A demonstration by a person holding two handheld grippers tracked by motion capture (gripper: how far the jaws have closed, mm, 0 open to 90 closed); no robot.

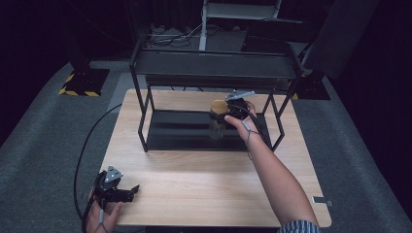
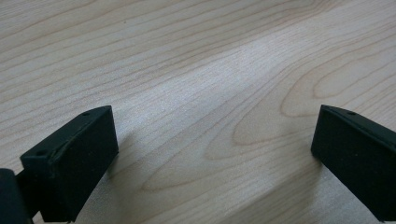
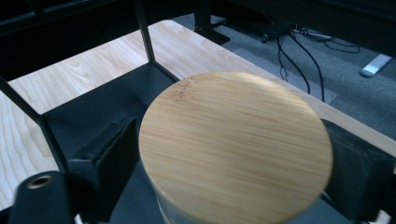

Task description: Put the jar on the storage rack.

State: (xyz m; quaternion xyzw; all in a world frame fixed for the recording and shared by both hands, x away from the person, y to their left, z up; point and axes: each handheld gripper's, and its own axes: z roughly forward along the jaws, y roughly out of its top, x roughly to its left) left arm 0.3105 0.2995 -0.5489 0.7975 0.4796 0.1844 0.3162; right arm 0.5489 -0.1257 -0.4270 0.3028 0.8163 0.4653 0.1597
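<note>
right gripper (image 1: 224, 115) is pinching the jar (image 1: 217, 125) just under its wooden lid (image 3: 236, 147), fingers (image 3: 109, 163) pressing either side | jar is hanging over the black rack's lower shelf (image 1: 184, 131), seemingly just clear of it | left gripper (image 1: 127, 192) is resting on the table (image 1: 204, 189) at its near left corner, fingers (image 2: 70, 163) spread wide, holding nothing

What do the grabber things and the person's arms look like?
Both the left gripper and the right gripper are black with blocky jaws, a grey three-cornered plate on top and a trailing black cable. The right arm wears a striped sleeve.
</note>
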